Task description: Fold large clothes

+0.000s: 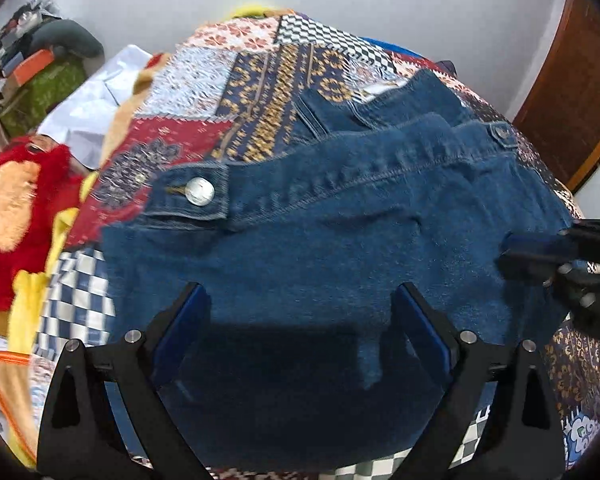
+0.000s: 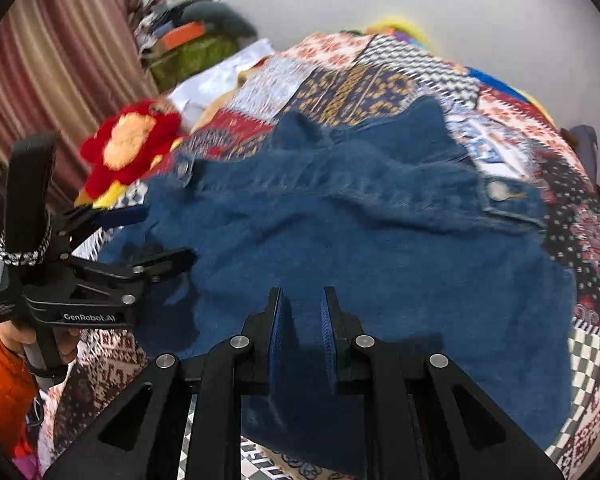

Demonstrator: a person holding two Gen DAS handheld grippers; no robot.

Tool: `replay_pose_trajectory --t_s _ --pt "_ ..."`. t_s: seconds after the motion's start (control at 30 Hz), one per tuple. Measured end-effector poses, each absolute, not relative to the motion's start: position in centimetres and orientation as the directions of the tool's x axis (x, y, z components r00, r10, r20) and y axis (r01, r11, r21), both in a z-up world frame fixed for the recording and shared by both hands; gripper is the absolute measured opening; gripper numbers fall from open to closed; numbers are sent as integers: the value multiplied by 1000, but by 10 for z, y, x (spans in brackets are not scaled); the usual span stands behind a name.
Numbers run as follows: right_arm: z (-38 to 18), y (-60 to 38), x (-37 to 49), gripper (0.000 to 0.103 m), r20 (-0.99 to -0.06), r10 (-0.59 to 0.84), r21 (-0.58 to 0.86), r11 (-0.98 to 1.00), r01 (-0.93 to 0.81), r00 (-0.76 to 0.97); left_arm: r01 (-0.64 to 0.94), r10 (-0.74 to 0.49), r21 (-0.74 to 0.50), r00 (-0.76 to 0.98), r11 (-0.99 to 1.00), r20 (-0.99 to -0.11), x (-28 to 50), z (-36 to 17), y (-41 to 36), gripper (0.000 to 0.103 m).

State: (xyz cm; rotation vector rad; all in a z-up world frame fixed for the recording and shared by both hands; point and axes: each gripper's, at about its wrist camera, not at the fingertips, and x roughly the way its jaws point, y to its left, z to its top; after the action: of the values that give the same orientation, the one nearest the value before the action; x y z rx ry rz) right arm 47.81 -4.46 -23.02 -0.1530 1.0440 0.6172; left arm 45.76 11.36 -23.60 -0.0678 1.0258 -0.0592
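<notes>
A blue denim jacket (image 1: pixel 340 240) lies spread on a patchwork bedspread (image 1: pixel 236 92), its silver button (image 1: pixel 199 191) at the left. My left gripper (image 1: pixel 300 320) is open above the jacket's near edge, holding nothing. My right gripper (image 2: pixel 302 320) has its jaws close together with denim (image 2: pixel 380 240) between and under them; whether it grips the cloth is unclear. It also shows in the left wrist view (image 1: pixel 540 248) at the jacket's right edge. The left gripper shows in the right wrist view (image 2: pixel 156 240), open at the jacket's left edge.
A red and yellow plush toy (image 1: pixel 16 208) lies at the bed's left side. White cloth (image 1: pixel 96 108) and a cluttered pile (image 1: pixel 40 64) sit beyond it. A striped curtain (image 2: pixel 52 60) hangs left. A wooden door (image 1: pixel 572 92) stands right.
</notes>
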Motion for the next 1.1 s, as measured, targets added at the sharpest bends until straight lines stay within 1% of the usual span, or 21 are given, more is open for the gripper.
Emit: replay_pose_trajectory --t_s 0.07,0.13,0.27,0.33,0.37,0.4,0.43,0.47,0.5,0.53,0.57,0.6,0.67,0.77,0.8,0.87,0.9,0.97,1.03,1.1 --pt "-243 -37 477 14 -870 339 94 828 -553 359 18 -68 -68 503 998 -861 460 -246 113 95" --pt "-261 -34 476 14 -896 224 -32 829 -558 384 8 -39 -40 483 999 -875 461 -258 116 96" --pt "-265 -47 466 14 -874 211 -83 823 -562 437 -28 -54 -77 485 997 -873 454 -268 137 100" --pt "-266 -52 461 14 -869 187 -121 818 -563 458 -81 5 -38 478 996 -879 451 -269 151 100" --pt "-266 -54 460 14 -864 145 -168 820 -547 483 -101 40 -9 472 995 -881 450 -271 157 100" --pt "-268 -56 459 19 -858 105 -213 818 -534 503 -118 57 2 471 993 -880 445 -274 166 100" --pt "-267 -59 458 22 -856 109 -213 817 -536 506 -129 65 5 467 992 -882 442 -275 171 100" --pt "-267 -63 458 36 -853 106 -216 819 -531 511 -143 79 13 461 990 -884 437 -277 177 102" --pt "-266 -68 457 57 -847 90 -229 828 -512 524 -147 69 0 460 989 -885 432 -278 183 103" --pt "-266 -72 458 70 -839 66 -251 834 -492 541 -157 61 -14 459 987 -887 427 -279 189 103" --pt "-265 -77 458 90 -825 34 -284 838 -466 564 -184 74 -12 453 983 -888 421 -280 197 103" --pt "-266 -85 460 94 -808 3 -314 843 -436 589 -199 82 -11 451 980 -889 417 -281 202 103" --pt "-267 -101 463 94 -814 -10 -306 858 -414 580 -239 78 -35 447 970 -891 405 -282 217 103" --pt "-264 -133 465 94 -848 43 -192 903 -383 528 -266 66 -65 457 962 -887 389 -281 230 103" --pt "-262 -141 466 94 -851 42 -182 911 -369 524 -267 71 -62 463 962 -884 383 -278 231 103" --pt "-259 -152 463 94 -843 15 -197 922 -334 538 -266 107 -23 464 964 -879 375 -274 227 103" --pt "-257 -159 463 94 -843 14 -189 928 -320 538 -262 143 18 469 965 -872 370 -271 224 103" --pt "-254 -171 462 94 -855 44 -135 943 -304 517 -258 189 70 472 964 -861 360 -267 220 103" --pt "-250 -183 460 94 -862 54 -94 960 -264 503 -255 206 91 470 963 -859 354 -265 220 103" --pt "-246 -188 460 94 -863 40 -97 965 -244 504 -263 215 99 462 960 -860 348 -263 221 103"
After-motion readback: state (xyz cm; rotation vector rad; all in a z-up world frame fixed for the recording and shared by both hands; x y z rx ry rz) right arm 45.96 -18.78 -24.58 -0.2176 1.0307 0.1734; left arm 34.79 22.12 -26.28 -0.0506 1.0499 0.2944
